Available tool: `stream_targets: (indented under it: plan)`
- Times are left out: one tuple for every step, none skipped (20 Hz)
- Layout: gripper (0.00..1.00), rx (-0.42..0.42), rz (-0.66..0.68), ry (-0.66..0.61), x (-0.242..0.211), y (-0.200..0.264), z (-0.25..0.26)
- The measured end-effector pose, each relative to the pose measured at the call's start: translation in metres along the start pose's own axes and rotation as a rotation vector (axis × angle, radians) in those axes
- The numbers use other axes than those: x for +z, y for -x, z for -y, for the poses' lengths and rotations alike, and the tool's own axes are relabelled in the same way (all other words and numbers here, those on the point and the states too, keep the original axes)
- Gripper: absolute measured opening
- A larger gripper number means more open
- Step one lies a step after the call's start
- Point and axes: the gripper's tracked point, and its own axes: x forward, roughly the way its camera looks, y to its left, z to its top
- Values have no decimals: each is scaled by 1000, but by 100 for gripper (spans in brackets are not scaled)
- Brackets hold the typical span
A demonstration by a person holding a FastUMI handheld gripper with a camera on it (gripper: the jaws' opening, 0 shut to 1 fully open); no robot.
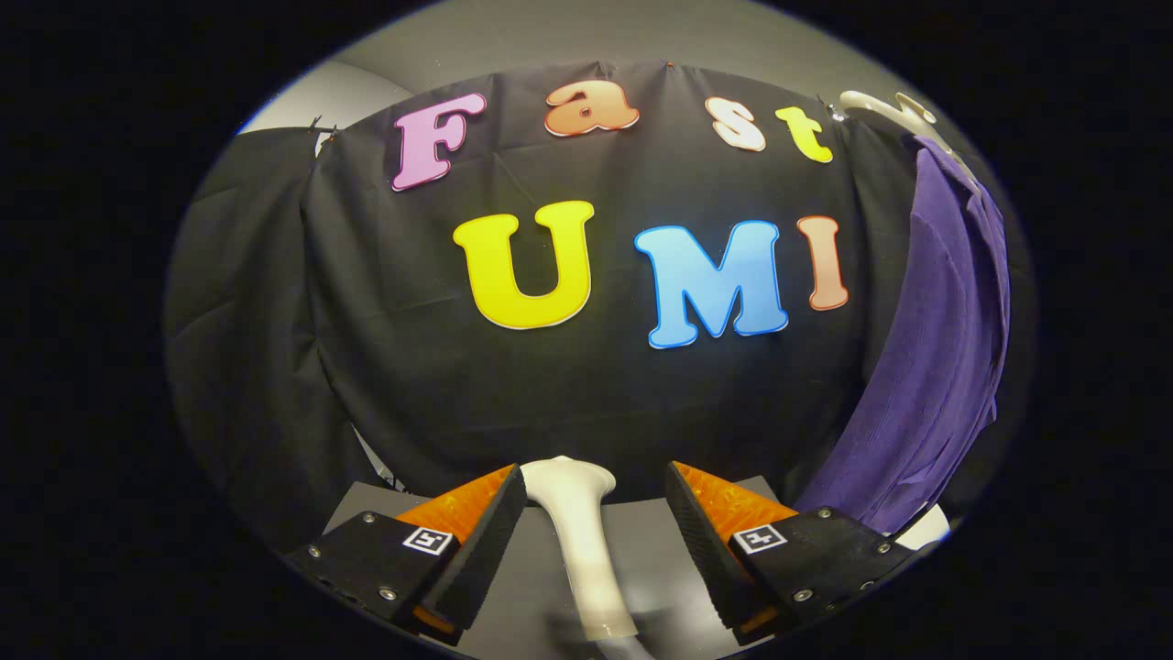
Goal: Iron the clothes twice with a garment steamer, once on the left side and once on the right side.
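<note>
While level above the grey table [660, 550], claw [596, 513] spread wide astride the white steamer [577, 522], untouched.

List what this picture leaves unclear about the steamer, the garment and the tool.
- Steamer, gripper view: its near end is cut off between the open tool fingers.
- Purple garment: its far side is cut off.
- White hanger: mostly covered by the garment.

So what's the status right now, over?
Gripper jaws open, either side of white steamer, not touching. Steamer on grey table. Purple garment hangs on white hanger, beyond right finger. Nothing blocking.
</note>
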Motion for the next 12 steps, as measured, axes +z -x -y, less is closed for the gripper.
stream_targets:
  plan:
    - [95,6,-26,-2,-5,-8,-2]
    - [95,7,-52,-4,-11,-15,-2]
    - [95,6,-74,-7,-16,-20,-2]
    - [95,10,-96,-10,-22,-25,-3]
    - [95,8,-122,-12,-29,-30,-2]
    - [95,2,-148,-18,-37,-32,0]
    - [95,-4,-169,-22,-44,-34,1]
    - [94,-9,-187,-28,-51,-35,2]
    - [95,-13,-202,-33,-53,-37,2]
    - [95,-19,-211,-37,-53,-39,1]
    - [94,-24,-222,-42,-57,-40,0]
    - [94,-23,-243,-45,-61,-42,-1]
